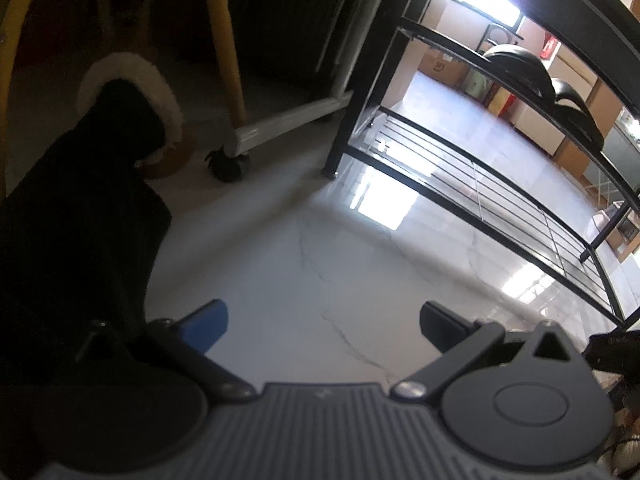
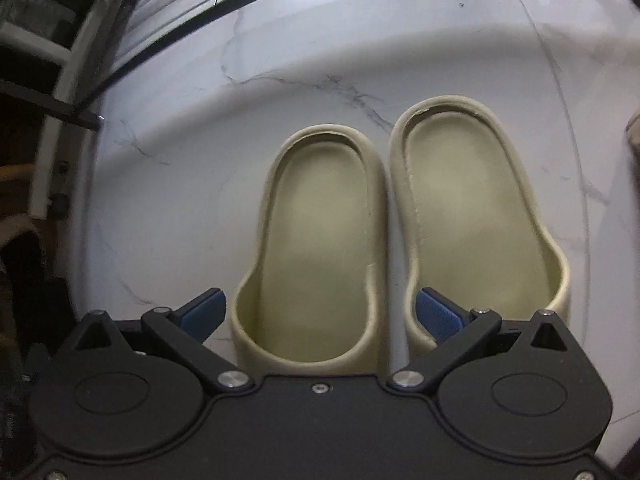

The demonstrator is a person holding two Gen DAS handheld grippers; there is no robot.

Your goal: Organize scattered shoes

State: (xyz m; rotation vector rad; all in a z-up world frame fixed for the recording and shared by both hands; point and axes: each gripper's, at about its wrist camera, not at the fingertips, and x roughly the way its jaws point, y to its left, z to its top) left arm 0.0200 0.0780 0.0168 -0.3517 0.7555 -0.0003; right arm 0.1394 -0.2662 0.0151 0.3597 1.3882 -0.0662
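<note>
While our right gripper [image 2: 320, 314] is hovering with jaws spread and empty over the left slide [image 2: 316, 240], we are looking at a beige pair lying side by side on the marble floor [image 2: 180, 128], the right slide [image 2: 476, 208] at two o'clock. Our left gripper [image 1: 324, 330] is also hanging wide and empty, the black shoe rack [image 1: 460, 176] at one o'clock, a fur-lined slipper [image 1: 132, 108] at ten. We are judging the pair aligned; next we probably need the slipper.

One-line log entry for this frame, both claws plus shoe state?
left claw: open, empty, over bare floor | right claw: open, straddling left slide | right slide: alongside, on floor | rack: lower shelf bare
</note>
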